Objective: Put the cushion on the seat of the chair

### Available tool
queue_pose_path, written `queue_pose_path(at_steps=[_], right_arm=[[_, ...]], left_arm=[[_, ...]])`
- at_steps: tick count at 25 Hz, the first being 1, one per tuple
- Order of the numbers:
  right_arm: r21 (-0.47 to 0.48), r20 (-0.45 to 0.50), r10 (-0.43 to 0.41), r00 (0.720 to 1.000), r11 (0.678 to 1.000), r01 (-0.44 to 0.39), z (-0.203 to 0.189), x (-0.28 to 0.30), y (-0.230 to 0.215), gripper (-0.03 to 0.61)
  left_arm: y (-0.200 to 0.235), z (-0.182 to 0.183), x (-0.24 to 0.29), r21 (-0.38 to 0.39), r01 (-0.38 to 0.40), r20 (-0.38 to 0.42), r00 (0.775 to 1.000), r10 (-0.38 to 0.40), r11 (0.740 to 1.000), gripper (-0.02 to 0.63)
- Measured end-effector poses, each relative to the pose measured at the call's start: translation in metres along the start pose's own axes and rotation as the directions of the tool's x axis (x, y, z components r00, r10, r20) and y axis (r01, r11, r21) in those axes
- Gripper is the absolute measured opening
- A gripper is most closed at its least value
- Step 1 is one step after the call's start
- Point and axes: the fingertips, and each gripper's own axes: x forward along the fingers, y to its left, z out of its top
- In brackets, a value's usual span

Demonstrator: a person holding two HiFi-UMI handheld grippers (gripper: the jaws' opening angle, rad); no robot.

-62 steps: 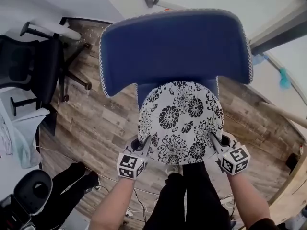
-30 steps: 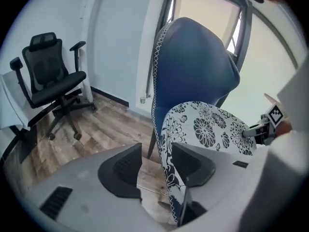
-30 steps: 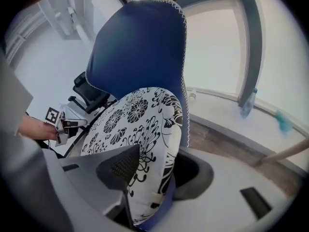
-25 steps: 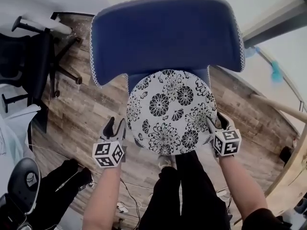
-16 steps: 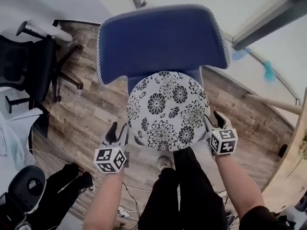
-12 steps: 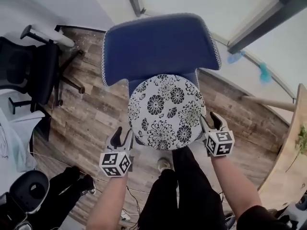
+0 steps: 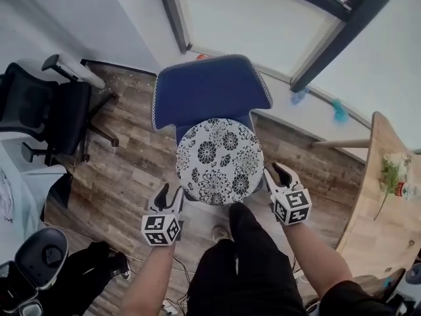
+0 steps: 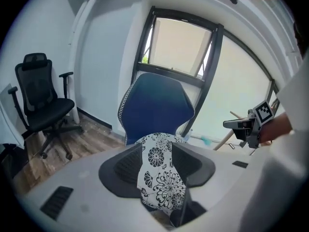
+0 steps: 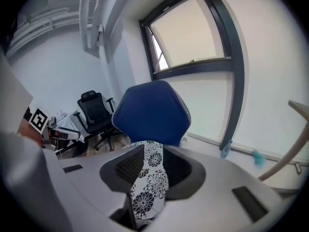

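The round white cushion [image 7: 216,160] with black flowers lies flat on the seat of the blue chair [image 7: 209,92]. Both grippers hang in front of it, clear of its near edge. My left gripper [image 7: 170,193] is open at its lower left, my right gripper [image 7: 276,173] open at its lower right. The right jaws have just been closing, with nothing between them. In the left gripper view the cushion [image 8: 159,173] shows in the distance through the gap between the jaws, below the blue backrest [image 8: 157,105]. The right gripper view shows the same cushion [image 9: 149,182] and backrest [image 9: 152,110].
A black office chair [image 7: 49,110] stands on the wooden floor at the left. A wooden table [image 7: 385,196] with a small plant is at the right. The person's dark trouser legs [image 7: 243,268] are right below the blue chair. A window wall runs behind it.
Both grippers let go of the cushion's edges and pulled back and up. The cushion stays on the seat. The chair looks smaller and farther below.
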Motion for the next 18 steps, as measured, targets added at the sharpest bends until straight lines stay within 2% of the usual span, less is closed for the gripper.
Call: queue_pose_path(at_steps=[5, 9, 14, 18], right_arm=[[-0.011, 0.068, -0.002, 0.998, 1.000, 0.003, 0.038, -0.037, 0.013, 0.114], [-0.022, 0.117, -0.007, 0.993, 1.000, 0.010, 0.071, -0.069, 0.018, 0.086], [-0.006, 0.173, -0.016, 0.985, 1.000, 0.017, 0.106, -0.117, 0.027, 0.062], [-0.020, 0.232, 0.013, 0.973, 1.000, -0.009, 0.136, -0.148, 0.044, 0.051]], left_arm=[[-0.017, 0.030, -0.034, 0.019, 0.013, 0.047, 0.999, -0.014, 1.000, 0.189], [-0.024, 0.070, -0.063, 0.038, 0.026, 0.098, 0.995, -0.029, 0.999, 0.189], [-0.041, 0.120, -0.107, 0.066, 0.022, 0.182, 0.983, -0.034, 0.998, 0.189], [-0.058, 0.153, -0.137, 0.118, 0.028, 0.251, 0.966, -0.057, 0.993, 0.189]])
